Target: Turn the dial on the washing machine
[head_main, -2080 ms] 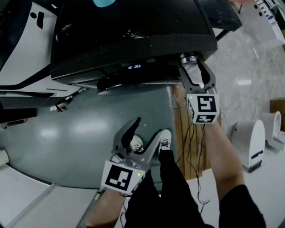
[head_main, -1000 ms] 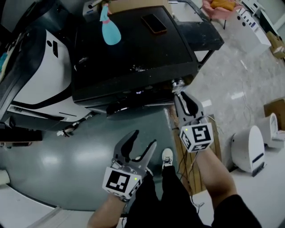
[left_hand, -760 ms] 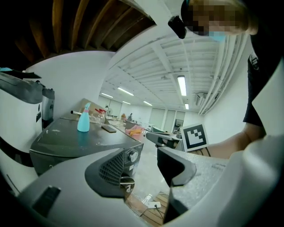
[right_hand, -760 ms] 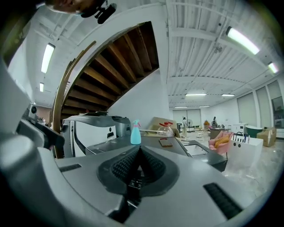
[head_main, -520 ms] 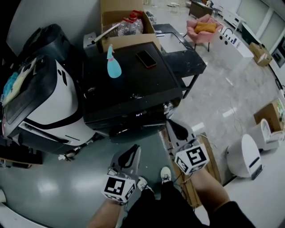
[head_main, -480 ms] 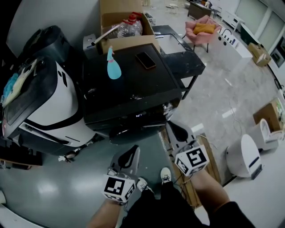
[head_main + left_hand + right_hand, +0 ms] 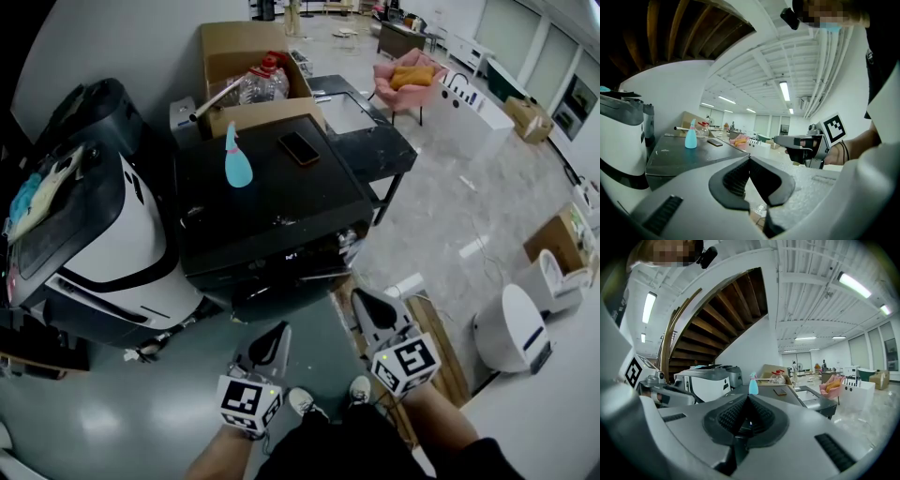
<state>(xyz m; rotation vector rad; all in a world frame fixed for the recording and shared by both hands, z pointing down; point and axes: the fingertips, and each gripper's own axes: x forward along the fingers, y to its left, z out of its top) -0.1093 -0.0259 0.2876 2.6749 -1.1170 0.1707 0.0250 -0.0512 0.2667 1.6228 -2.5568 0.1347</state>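
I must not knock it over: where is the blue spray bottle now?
In the head view, the spray bottle stands on the black washing machine, left of the phone, near the cardboard box.

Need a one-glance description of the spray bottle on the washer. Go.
Find the black washing machine at the head view's centre. On its flat top, near the back, stands the spray bottle. It alone is pale blue and upright; the dark phone beside it lies flat.

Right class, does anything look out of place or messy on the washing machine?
A phone lies loose on the washing machine's black top, near an upright teal spray bottle: odd resting places. Pale specks litter the front edge.
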